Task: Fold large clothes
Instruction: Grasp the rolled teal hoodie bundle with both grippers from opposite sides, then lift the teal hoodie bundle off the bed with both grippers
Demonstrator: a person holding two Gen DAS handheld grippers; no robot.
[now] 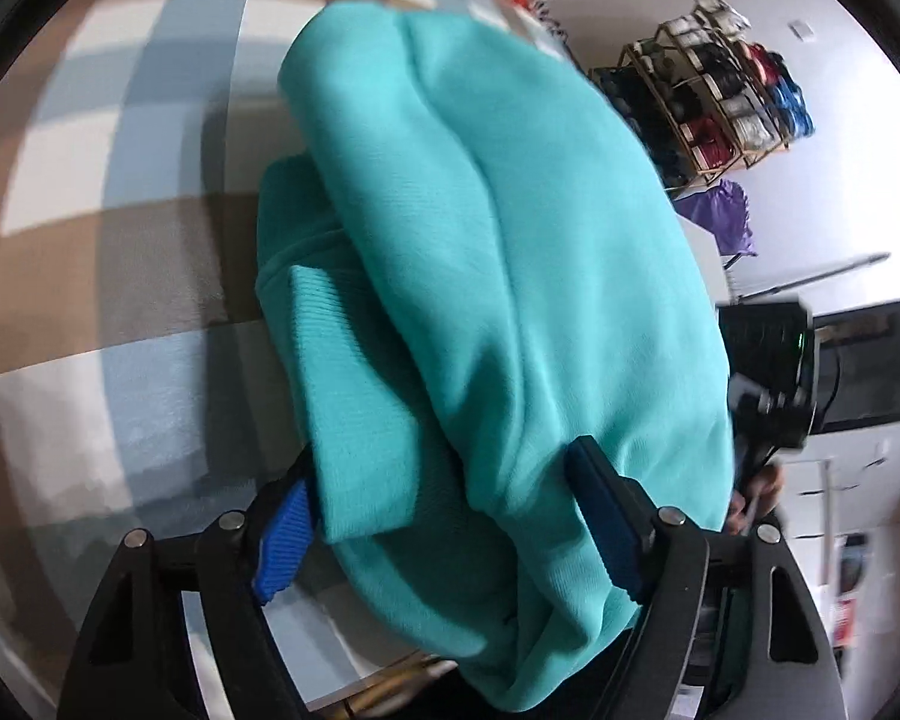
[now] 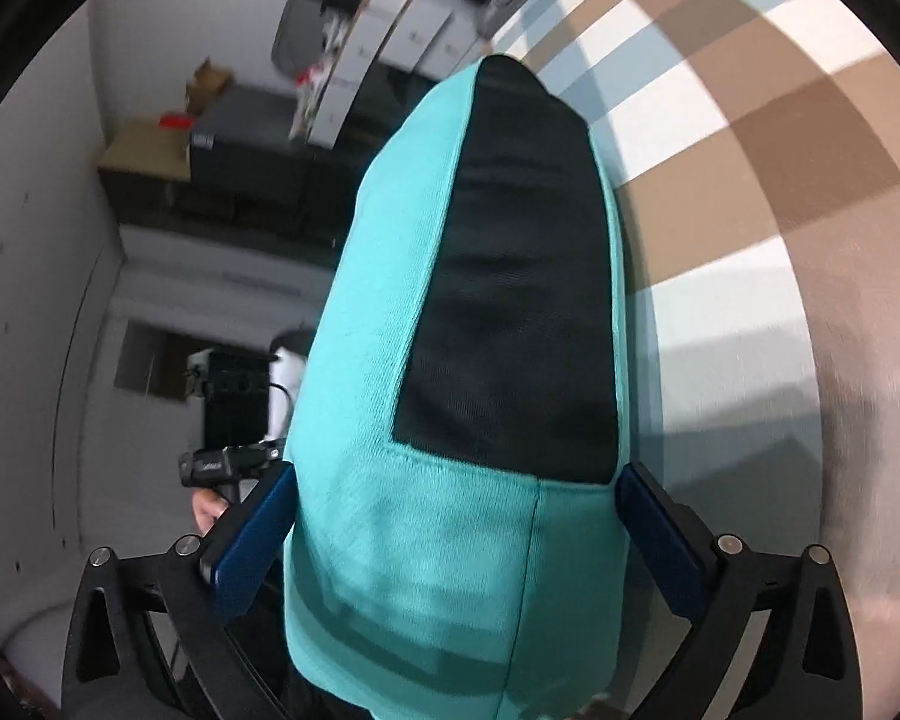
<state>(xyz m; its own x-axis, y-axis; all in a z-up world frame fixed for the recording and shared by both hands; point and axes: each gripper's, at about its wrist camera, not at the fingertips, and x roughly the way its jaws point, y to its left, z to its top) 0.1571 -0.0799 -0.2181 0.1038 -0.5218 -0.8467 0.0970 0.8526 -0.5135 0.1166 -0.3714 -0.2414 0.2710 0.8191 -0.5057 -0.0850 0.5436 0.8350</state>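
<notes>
A large teal garment (image 1: 480,276) with a black panel (image 2: 516,276) is lifted above a checked cloth surface. My left gripper (image 1: 444,510) is shut on a thick bundle of the teal garment, a ribbed cuff (image 1: 354,408) hanging at its left blue pad (image 1: 282,540). My right gripper (image 2: 456,528) is shut on the garment's other edge, its blue pads (image 2: 252,540) pressed against a wide fold. The garment drapes forward over both views and hides what lies under it.
A brown, white and blue checked cloth (image 1: 120,180) covers the surface below. A rack of coloured spools (image 1: 720,102) and a purple bag (image 1: 720,216) stand by the wall. Cabinets and boxes (image 2: 222,138) line the room. The other hand-held gripper shows in each view (image 2: 234,408).
</notes>
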